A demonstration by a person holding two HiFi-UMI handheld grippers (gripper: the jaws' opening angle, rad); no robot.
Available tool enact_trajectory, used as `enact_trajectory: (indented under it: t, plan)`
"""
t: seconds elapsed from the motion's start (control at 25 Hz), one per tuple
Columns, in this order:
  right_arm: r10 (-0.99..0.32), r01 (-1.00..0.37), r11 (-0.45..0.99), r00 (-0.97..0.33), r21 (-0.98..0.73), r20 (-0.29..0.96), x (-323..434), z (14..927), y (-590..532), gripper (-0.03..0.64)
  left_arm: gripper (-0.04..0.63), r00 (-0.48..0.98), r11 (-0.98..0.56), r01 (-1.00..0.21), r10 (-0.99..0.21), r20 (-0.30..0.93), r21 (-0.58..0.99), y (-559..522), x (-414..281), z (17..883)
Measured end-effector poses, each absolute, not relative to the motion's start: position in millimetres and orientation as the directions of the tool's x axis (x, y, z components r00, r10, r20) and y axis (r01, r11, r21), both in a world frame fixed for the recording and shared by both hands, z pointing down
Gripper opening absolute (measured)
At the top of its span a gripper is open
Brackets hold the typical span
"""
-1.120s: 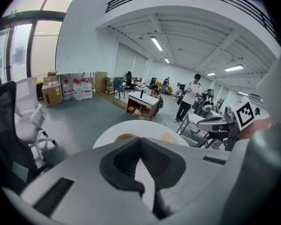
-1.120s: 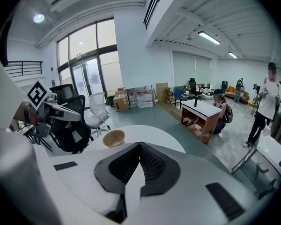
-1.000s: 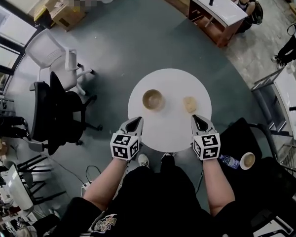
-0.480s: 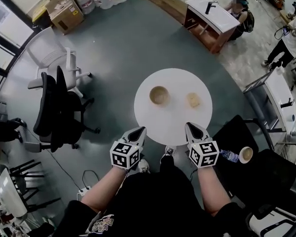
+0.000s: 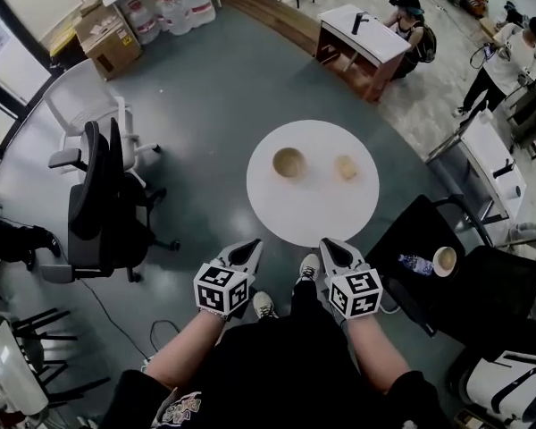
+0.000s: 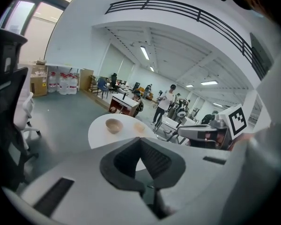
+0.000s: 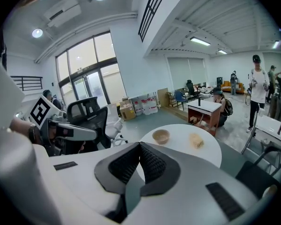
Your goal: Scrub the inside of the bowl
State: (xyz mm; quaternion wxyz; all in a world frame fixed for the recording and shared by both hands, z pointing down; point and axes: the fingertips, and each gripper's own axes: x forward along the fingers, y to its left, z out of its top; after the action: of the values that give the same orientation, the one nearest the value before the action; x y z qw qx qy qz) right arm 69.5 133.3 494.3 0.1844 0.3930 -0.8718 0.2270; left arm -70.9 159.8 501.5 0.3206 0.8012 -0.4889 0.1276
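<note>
Our left gripper (image 5: 252, 245) and right gripper (image 5: 325, 243) hang short of the round table (image 5: 313, 217), over open grey floor (image 5: 205, 105). The table's near half is bare, leaving us a straight way in from the front. On its far half stand the bowl (image 5: 288, 162) and, apart to its right, a tan lump (image 5: 346, 167), with a gap between them. On our right a black chair (image 5: 491, 298) crowds the table's edge. On the left a black office chair (image 5: 94, 195) stands well apart.

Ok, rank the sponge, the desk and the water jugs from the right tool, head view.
1. Sponge, on the round table, ahead of the right tool.
2. Desk, beyond the table, right.
3. Water jugs, far left by the wall.
</note>
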Motion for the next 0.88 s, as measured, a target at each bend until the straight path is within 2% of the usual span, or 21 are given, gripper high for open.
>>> enact_trajectory:
  t: [0.44,0.88]
  plan:
    - [-0.614,-0.774,0.586,-0.618,-0.242,0.491,48.6,485.0,220.4,0.02,0.006,0.552,-0.37,-0.829,-0.661,0.508,0.419,227.6,-64.2,501.2]
    - [-0.602,-0.759,0.608,-0.633,-0.234,0.487,44.7,479.6,243.1,0.021,0.006,0.57,-0.402,-0.817,-0.67,0.476,0.413,241.3,-55.9,487.6]
